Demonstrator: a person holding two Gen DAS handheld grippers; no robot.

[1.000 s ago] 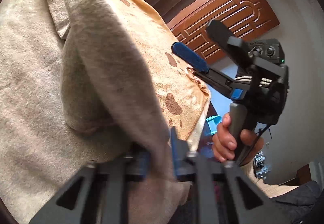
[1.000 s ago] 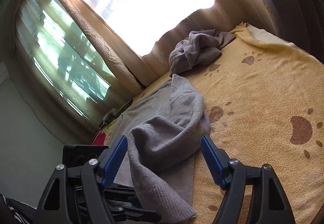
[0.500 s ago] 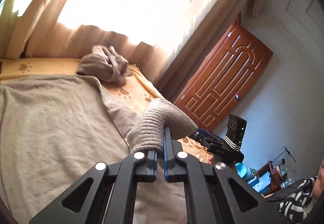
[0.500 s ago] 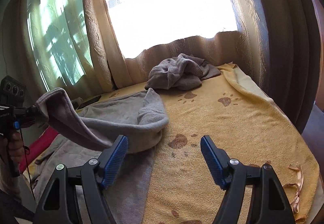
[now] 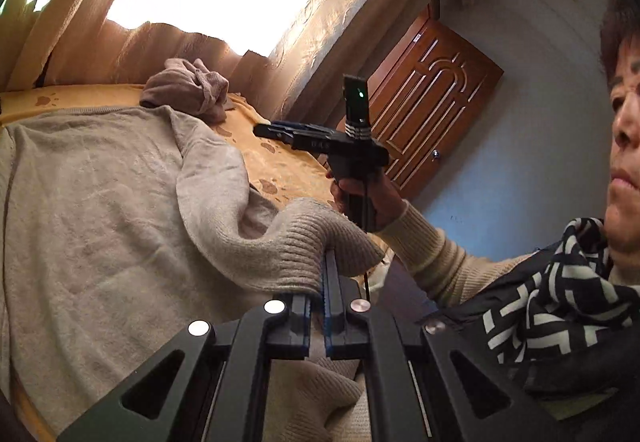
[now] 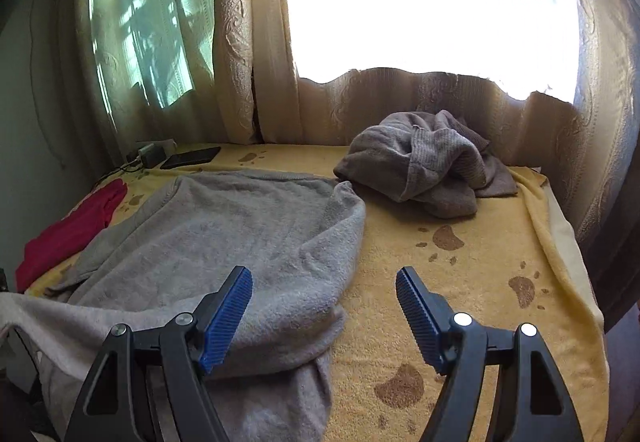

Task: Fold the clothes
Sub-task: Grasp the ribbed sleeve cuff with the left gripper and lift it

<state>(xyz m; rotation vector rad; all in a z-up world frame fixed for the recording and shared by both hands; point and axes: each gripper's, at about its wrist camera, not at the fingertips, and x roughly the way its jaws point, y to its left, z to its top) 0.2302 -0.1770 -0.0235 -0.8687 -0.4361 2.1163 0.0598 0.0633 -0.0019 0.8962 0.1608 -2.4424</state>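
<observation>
A grey-beige knit sweater lies spread over the yellow paw-print blanket. My left gripper is shut on the ribbed cuff of its sleeve, which it holds lifted off the bed. In the left wrist view the right gripper hovers over the bed's right side, held by a person's hand. In its own view the right gripper stands open above the sweater's right edge, nothing between its blue pads.
A crumpled grey-brown garment sits at the back by the curtain. A red cloth lies at the left edge, a phone and charger behind it. A wooden door is to the right. The person stands close beside me.
The left gripper has pulled the sleeve cuff back toward the near edge. The right gripper has risen and swung to face the window, still open.
</observation>
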